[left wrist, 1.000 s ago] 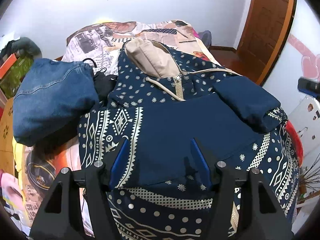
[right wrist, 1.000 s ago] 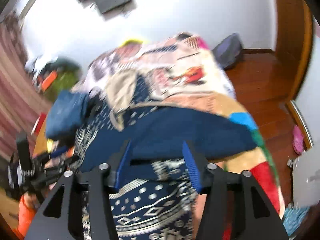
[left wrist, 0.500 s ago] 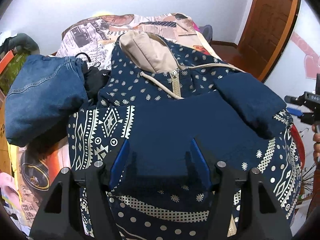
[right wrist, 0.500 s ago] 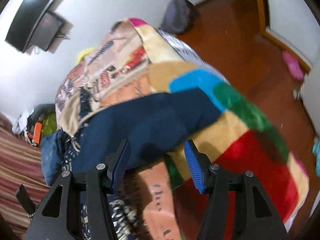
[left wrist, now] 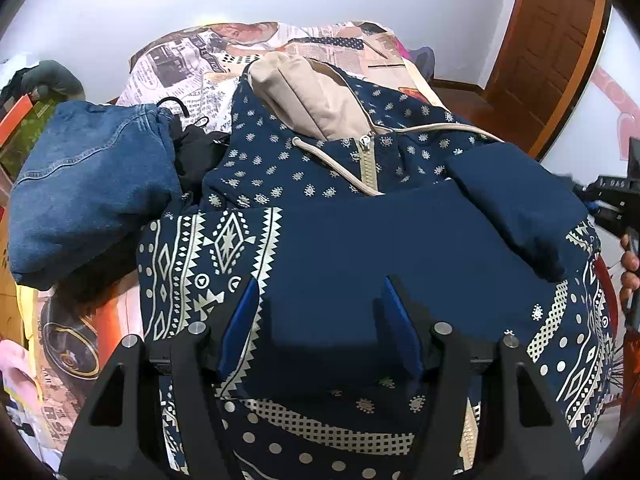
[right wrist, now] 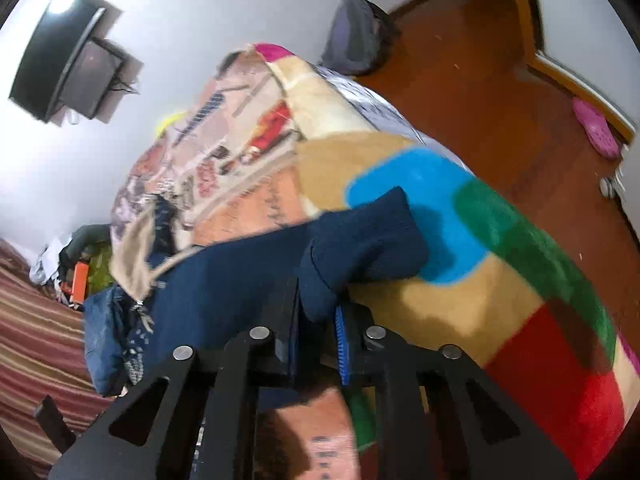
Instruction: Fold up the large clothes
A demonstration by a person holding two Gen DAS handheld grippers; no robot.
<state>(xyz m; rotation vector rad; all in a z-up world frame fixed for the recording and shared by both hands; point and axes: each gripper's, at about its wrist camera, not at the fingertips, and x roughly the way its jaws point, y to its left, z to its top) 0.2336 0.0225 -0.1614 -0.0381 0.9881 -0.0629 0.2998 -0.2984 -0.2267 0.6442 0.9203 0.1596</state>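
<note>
While the soft, floppy hoodie (thick, likely weighty) is spread on the bed, its sleeve cuff is clamped by the right gripper; the left gripper is held open above its front.

The left gripper hovers with its jaws spread wide; the right gripper pinches navy cloth between its fingers.

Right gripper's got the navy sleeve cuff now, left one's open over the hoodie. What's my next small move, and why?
Probably carry the sleeve cuff inward across the hoodie chest. The right gripper is shut on the cuff, which still hangs out over the blanket, while the other sleeve already lies folded across the front. The left gripper is open, holding nothing.
</note>
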